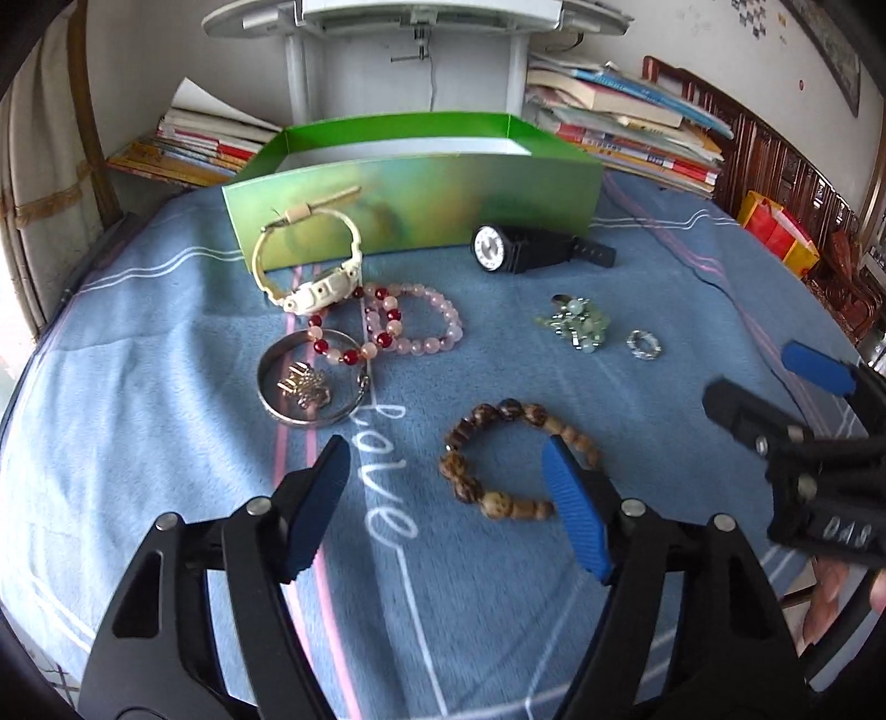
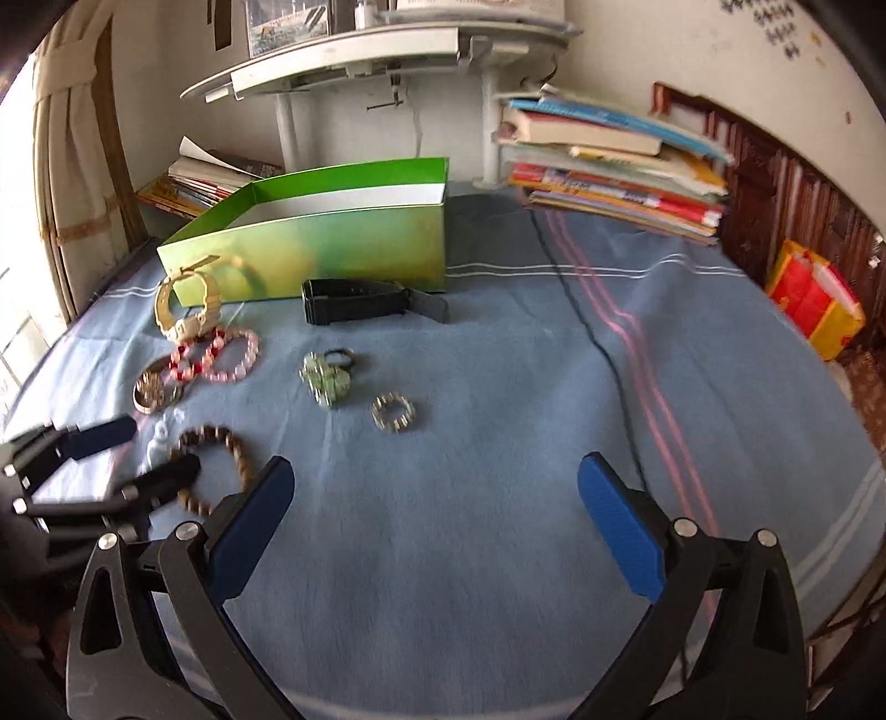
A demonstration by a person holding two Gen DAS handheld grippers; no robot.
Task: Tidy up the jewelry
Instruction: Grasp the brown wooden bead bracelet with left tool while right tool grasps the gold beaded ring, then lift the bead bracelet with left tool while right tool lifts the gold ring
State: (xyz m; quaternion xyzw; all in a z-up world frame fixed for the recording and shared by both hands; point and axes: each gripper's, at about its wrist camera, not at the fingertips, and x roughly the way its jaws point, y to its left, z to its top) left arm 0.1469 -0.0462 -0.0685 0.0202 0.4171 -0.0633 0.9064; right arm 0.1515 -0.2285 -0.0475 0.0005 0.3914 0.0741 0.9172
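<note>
Jewelry lies on a blue cloth in front of an open green box (image 1: 421,205) (image 2: 332,249). A brown bead bracelet (image 1: 498,459) (image 2: 221,471) lies just ahead of my open, empty left gripper (image 1: 448,476). Behind it lie a silver bangle (image 1: 310,382), pink bead bracelets (image 1: 410,327) (image 2: 221,354), a cream watch (image 1: 310,266) (image 2: 188,310), a black watch (image 1: 531,249) (image 2: 360,302), a green bead cluster (image 1: 578,327) (image 2: 326,382) and a silver ring (image 1: 644,344) (image 2: 393,412). My right gripper (image 2: 437,487) is open and empty over bare cloth, also visible in the left wrist view (image 1: 775,382).
Stacks of books (image 1: 620,122) (image 2: 609,166) and magazines (image 1: 188,144) lie behind the box under a white stand (image 1: 410,33). A thin black cable (image 2: 603,354) runs across the cloth. A red-yellow bag (image 2: 814,299) stands right, past the table edge.
</note>
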